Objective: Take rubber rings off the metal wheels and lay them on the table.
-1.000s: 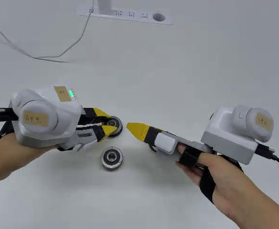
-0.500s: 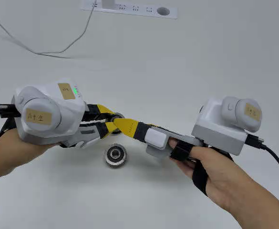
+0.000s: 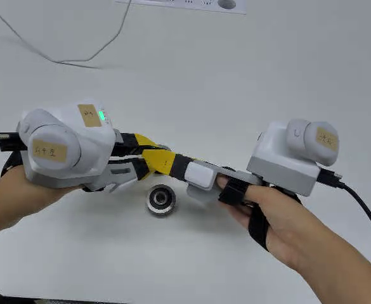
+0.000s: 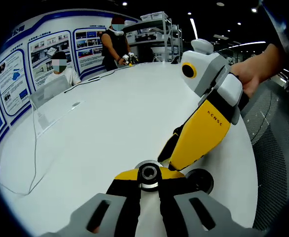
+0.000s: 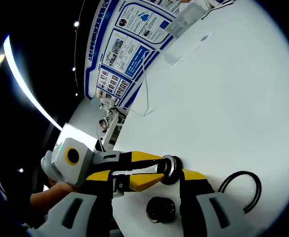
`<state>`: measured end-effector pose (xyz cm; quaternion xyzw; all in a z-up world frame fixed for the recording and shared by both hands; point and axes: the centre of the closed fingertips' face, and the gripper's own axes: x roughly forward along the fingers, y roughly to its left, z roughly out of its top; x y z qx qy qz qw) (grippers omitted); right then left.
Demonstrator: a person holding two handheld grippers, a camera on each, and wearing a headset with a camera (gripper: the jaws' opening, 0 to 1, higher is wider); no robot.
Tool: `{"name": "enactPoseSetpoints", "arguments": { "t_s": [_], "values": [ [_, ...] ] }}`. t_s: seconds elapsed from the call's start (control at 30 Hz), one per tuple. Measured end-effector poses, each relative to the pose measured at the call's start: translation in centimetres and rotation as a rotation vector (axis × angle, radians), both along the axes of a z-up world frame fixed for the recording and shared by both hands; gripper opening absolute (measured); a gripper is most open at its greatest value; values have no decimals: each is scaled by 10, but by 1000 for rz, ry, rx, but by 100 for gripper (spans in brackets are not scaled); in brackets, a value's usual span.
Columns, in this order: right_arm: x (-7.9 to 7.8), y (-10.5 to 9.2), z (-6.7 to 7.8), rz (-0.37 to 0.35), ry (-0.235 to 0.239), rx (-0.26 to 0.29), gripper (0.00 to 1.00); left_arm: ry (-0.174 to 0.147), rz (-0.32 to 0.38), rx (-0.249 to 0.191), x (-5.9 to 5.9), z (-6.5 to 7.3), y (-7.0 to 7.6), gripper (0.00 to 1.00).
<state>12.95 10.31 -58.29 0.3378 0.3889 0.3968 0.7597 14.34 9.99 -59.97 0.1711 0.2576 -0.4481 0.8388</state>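
Bottom centre: the left gripper (image 4: 149,178) clamps a metal wheel (image 4: 148,172) between its yellow tips, with the hub facing the camera. The right gripper (image 4: 170,157) slants in from the upper right, and its yellow jaw meets the wheel's right edge. Lower right: a second wheel (image 4: 200,180) lies flat on the white desk (image 4: 124,108).

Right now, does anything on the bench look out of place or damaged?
Nothing stands out. The left gripper holds one metal wheel in its jaws, the right gripper is at that wheel, and a second wheel lies flat on the table; no damage is visible.
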Motion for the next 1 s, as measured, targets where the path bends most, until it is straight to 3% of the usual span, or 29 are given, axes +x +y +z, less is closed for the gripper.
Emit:
{"name": "enactPoseSetpoints", "arguments": {
  "t_s": [0.7, 1.0],
  "values": [
    [-1, 4, -2, -7, 15, -32, 56, -1, 3, 2, -2, 0, 0, 13],
    [0, 8, 0, -37, 40, -51, 62, -2, 3, 4, -2, 1, 0, 13]
  ]
}}
